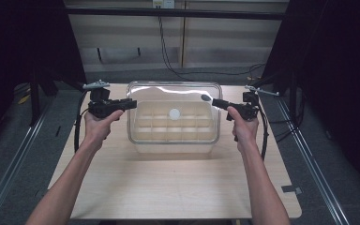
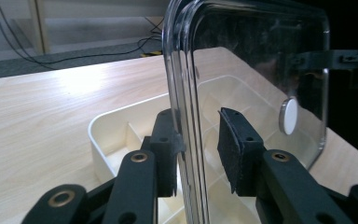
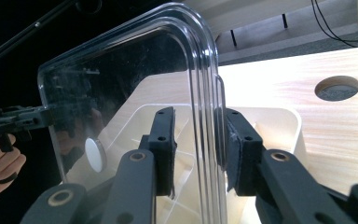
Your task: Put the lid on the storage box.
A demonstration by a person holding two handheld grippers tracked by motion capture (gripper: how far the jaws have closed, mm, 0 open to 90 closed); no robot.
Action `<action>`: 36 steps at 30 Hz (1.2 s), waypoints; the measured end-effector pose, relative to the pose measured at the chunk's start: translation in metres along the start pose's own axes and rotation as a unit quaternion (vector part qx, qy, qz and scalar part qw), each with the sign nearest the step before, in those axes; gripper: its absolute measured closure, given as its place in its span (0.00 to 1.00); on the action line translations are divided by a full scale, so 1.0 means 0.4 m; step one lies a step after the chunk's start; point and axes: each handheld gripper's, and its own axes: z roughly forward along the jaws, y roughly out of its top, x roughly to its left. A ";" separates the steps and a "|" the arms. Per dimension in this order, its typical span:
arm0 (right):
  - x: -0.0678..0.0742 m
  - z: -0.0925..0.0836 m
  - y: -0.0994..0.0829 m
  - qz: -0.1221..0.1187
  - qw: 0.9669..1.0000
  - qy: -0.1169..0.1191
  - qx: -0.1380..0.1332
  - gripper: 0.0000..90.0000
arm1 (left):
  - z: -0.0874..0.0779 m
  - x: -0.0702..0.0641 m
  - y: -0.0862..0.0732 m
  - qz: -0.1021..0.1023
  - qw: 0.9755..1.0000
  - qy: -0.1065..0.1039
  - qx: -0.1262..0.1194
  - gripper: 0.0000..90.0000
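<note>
The clear lid [image 1: 173, 90] is hanging just above the cream divided box [image 1: 136, 146], spanning the space between the two hand-held grippers and carried by its two short ends. The left hand-held gripper [image 1: 132, 103] is grasping the lid's left rim: in the left gripper view its jaws [image 2: 198, 144] are straddling the rounded edge of the lid [image 2: 261, 70], one pad lying on the rim and the other sitting close against the clear face. The right hand-held gripper [image 1: 214, 102] is clenching the opposite rim, and in the right gripper view its jaws [image 3: 198, 144] are closing around the ridged border of the lid [image 3: 135, 84]. A white round disc [image 2: 289, 115] is sitting on the lid, well ahead of each hand-held gripper, about midway between them. The box [image 2: 102, 135] is lying directly beneath both sets of jaws, its rim and partitions facing up. Around the box the wooden surface [image 1: 168, 187] is lying bare, giving open room behind each hand-held gripper toward the person and outward to either side. A round hole [image 3: 338, 88] is showing in the surface beyond the right hand-held gripper. Dark stands are rising close outside each hand-held gripper at the surface's far corners, and cables [image 1: 168, 61] are trailing over the floor past the far edge.
</note>
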 end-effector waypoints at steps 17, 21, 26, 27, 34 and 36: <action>-0.022 0.041 0.002 -0.020 0.999 -0.025 0.019 0.72 | 0.037 0.031 -0.012 0.003 1.000 0.007 0.014 0.70; -0.025 0.048 -0.002 -0.019 0.999 -0.029 0.020 0.71 | 0.047 0.032 -0.015 0.006 1.000 0.012 0.019 0.68; -0.029 0.061 -0.006 -0.020 0.999 -0.040 0.023 0.69 | 0.054 0.043 -0.020 0.008 1.000 0.009 0.027 0.66; -0.031 0.064 -0.006 -0.021 0.999 -0.040 0.024 0.68 | 0.055 0.045 -0.020 0.008 1.000 0.010 0.028 0.66; -0.049 0.083 -0.009 -0.014 0.998 -0.047 0.037 0.67 | 0.079 0.067 -0.025 -0.010 0.999 0.006 0.038 0.65; -0.052 0.088 -0.010 -0.016 0.998 -0.048 0.039 0.66 | 0.082 0.073 -0.029 -0.011 0.999 0.004 0.039 0.65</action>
